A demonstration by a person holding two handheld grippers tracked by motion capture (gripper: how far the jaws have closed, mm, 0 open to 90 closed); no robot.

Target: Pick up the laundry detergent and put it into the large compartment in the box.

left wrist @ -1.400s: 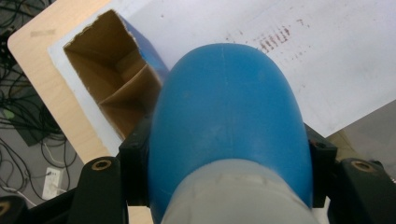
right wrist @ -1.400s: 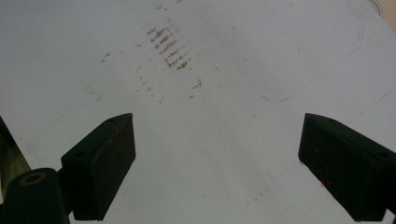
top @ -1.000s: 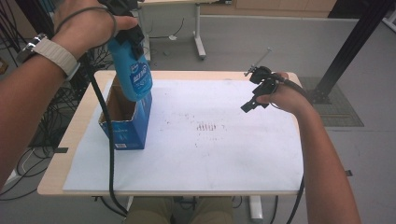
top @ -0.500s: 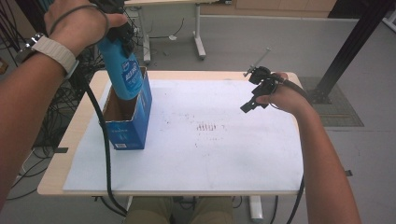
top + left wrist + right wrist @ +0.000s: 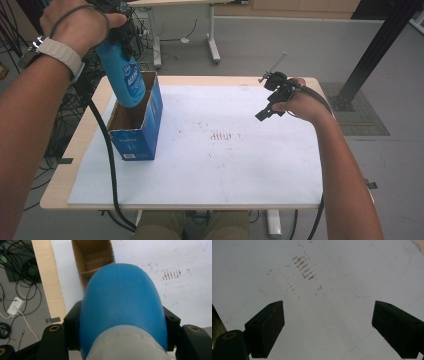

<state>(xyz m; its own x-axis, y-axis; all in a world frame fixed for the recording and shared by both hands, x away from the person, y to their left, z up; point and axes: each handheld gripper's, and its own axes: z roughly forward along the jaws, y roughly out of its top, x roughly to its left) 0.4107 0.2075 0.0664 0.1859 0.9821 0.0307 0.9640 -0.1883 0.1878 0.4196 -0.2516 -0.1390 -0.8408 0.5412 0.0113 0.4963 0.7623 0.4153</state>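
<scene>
My left gripper (image 5: pixel 121 34) is shut on a blue plastic bottle (image 5: pixel 122 75), held high at the table's left. The bottle leans, its lower end at the mouth of an open cardboard box (image 5: pixel 137 135) with blue outer walls. In the left gripper view the bottle (image 5: pixel 122 302) bulges between the jaws of that gripper (image 5: pixel 122 321), and the brown inside of the box (image 5: pixel 93 257) lies beyond. At the right, my right gripper (image 5: pixel 270 102) hovers over the white mat (image 5: pixel 225 150). Its jaws stand wide apart and hold nothing (image 5: pixel 328 327).
The mat (image 5: pixel 324 277) carries faint brown smudges and a thin pencilled outline. Bare wooden table edge (image 5: pixel 90 145) runs along the left. Cables (image 5: pixel 20 277) lie on the floor to the left, with another desk's legs (image 5: pixel 212 40) behind and a black post (image 5: pixel 380 45) at the far right.
My left hand has drifted left, and the bottle leans more while its lower end stays at the box's mouth. The right gripper has not moved.
</scene>
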